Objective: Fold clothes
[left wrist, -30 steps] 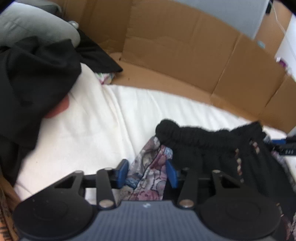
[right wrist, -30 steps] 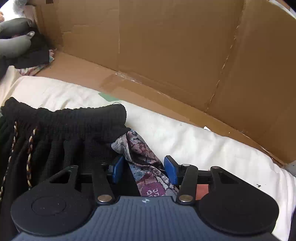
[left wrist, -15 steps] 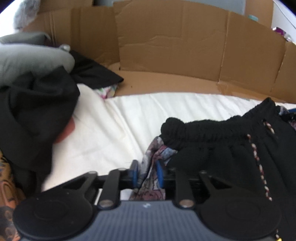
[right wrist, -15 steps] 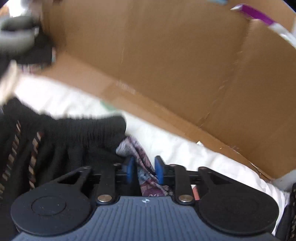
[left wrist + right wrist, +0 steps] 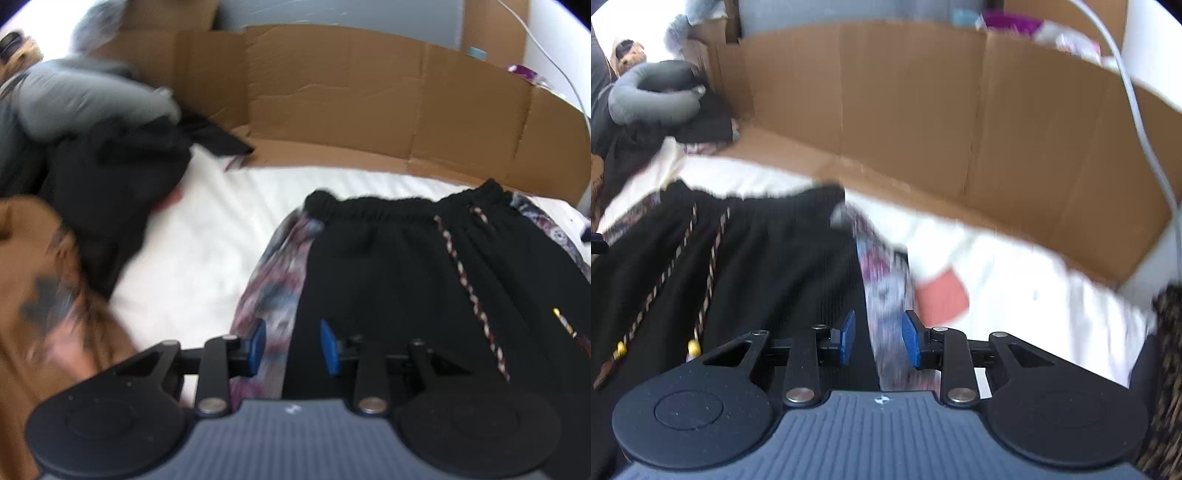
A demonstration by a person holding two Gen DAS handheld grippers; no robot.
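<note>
Looking through the left wrist view: black pants (image 5: 406, 266) with patterned side panels lie spread flat on a white sheet (image 5: 207, 236), elastic waistband at 12 o'clock, braided drawcords trailing down toward 5 o'clock. Left tool (image 5: 291, 347) has its blue pads spread apart, straddling the seam where the floral panel (image 5: 273, 280) meets the black cloth; nothing looks pinched, fabric just sits between and under the pads. Pile of dark and grey clothes (image 5: 96, 147) at 10 o'clock, blurred brown garment at 8 o'clock, cardboard wall (image 5: 369, 96) across the back. Right wrist view: same pants (image 5: 757, 258) fill the 9 o'clock half, waistband at 11 o'clock, drawcords with yellow tips at 8 o'clock. Right tool (image 5: 877, 339) also has pads spread, sitting over the other floral side strip (image 5: 886, 280), not clamped on it as far as I can tell. Small coral patch (image 5: 942, 295) on the sheet just beside that strip at 2 o'clock, motion blur here. Grey neck pillow (image 5: 653, 99) at 10 o'clock, white cable (image 5: 1137, 110) at 1 o'clock. Handling guess: light, limp knit, will sag and bunch, not slippery, not fragile; thick gathered waistband is the firmest bit. Best hold is probably both outer side seams at matching height, or the waistband corners, so the fold stays square.
</note>
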